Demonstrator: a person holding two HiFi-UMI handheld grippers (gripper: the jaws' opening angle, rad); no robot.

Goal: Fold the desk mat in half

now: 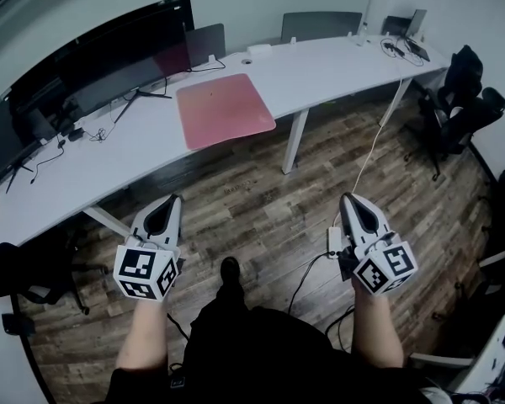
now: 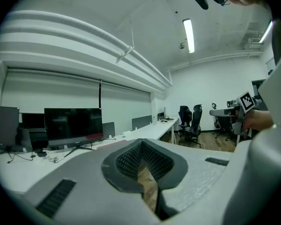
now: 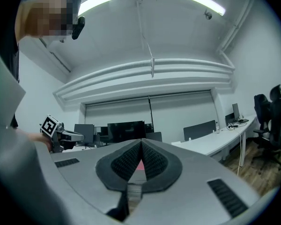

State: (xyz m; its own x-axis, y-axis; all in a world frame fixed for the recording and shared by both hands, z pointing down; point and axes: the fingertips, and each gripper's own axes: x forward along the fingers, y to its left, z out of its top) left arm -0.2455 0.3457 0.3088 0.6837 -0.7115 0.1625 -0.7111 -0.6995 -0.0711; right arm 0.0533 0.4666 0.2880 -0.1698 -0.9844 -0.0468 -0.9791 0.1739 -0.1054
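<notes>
Atop long white desk point(image 1: 337, 70), pink mat point(image 1: 224, 108)

right claw point(image 3: 141, 143): jaws together, empty | pink desk mat point(image 3: 139, 166) beyond tips | white desk point(image 3: 214, 143) right

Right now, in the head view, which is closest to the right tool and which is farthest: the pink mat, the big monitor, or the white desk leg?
From the right tool:
1. White desk leg: just ahead, under the desk.
2. Pink mat: on the desk, ahead and to the left.
3. Big monitor: far left, at the desk's back edge.
</notes>
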